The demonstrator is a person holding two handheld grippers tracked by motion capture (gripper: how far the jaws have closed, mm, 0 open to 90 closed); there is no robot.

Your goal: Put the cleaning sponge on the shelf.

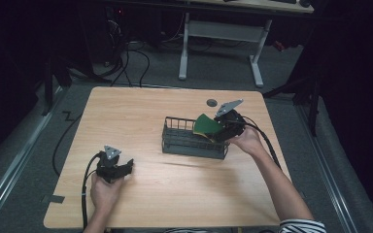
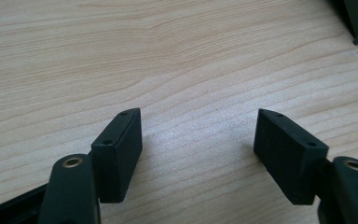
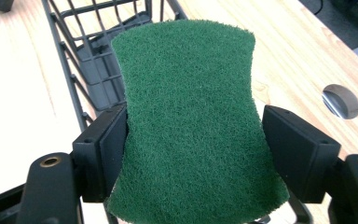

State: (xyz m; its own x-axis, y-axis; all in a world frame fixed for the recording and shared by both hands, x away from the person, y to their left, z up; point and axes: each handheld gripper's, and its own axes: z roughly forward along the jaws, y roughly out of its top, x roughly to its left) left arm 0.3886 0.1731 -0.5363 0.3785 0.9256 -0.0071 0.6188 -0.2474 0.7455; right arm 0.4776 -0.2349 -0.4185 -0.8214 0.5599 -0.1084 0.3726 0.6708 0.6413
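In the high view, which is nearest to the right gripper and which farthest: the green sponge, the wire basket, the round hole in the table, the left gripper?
1. Green sponge: held between the jaws of the right gripper.
2. Wire basket: directly below and left of it.
3. Round hole: behind it, near the table's far edge.
4. Left gripper: far across, at the near left.

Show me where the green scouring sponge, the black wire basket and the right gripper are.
green scouring sponge (image 3: 191,121): right gripper view, middle of its face.
black wire basket (image 1: 193,147): high view, near side wall.
right gripper (image 1: 222,127): high view, between its fingertips.
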